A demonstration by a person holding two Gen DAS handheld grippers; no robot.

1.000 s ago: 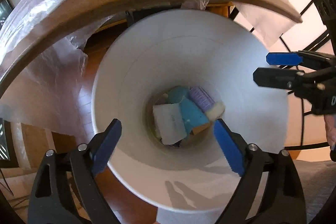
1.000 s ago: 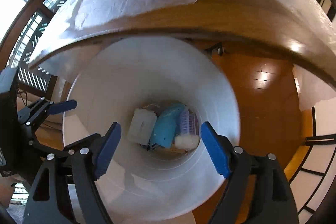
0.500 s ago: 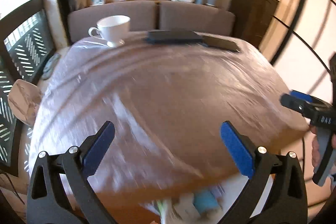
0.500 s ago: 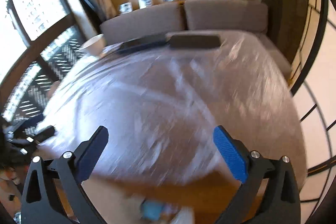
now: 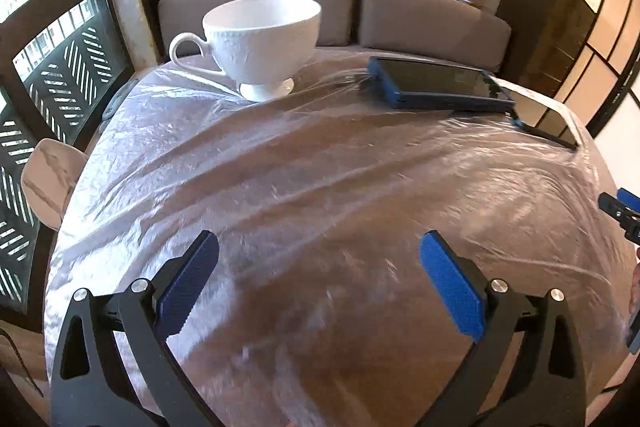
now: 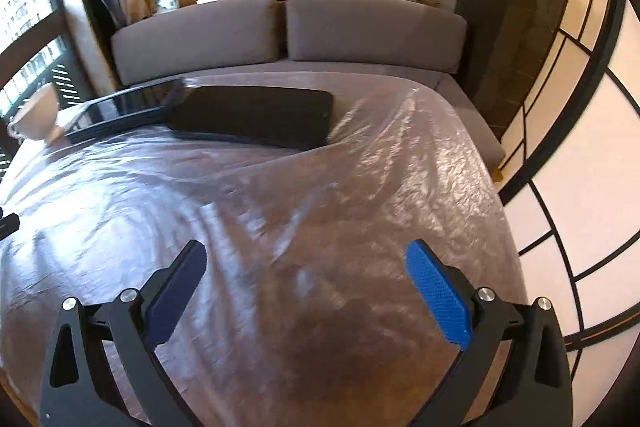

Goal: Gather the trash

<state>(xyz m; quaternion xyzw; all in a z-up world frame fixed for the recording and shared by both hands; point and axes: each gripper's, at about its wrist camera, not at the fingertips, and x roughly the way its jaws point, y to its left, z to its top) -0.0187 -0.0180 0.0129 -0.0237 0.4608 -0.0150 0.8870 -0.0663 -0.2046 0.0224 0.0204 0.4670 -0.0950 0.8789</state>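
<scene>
My left gripper [image 5: 320, 279] is open and empty above the near part of a round table [image 5: 320, 187] covered with clear plastic film. My right gripper [image 6: 306, 279] is open and empty above the same table [image 6: 280, 207], to the right. The right gripper's tip shows at the right edge of the left wrist view [image 5: 620, 207]. No trash and no bin show in either view.
A white footed cup [image 5: 262, 35] stands at the table's far left; it also shows in the right wrist view [image 6: 34, 113]. A dark tablet in a blue case [image 5: 432, 87] and a second black tablet [image 6: 252, 121] lie at the far side. A grey sofa [image 6: 288, 27] stands behind.
Both grippers rose from over the white bin holding trash beside the table and now look across the tabletop. The bin has dropped out of view. Both stayed open.
</scene>
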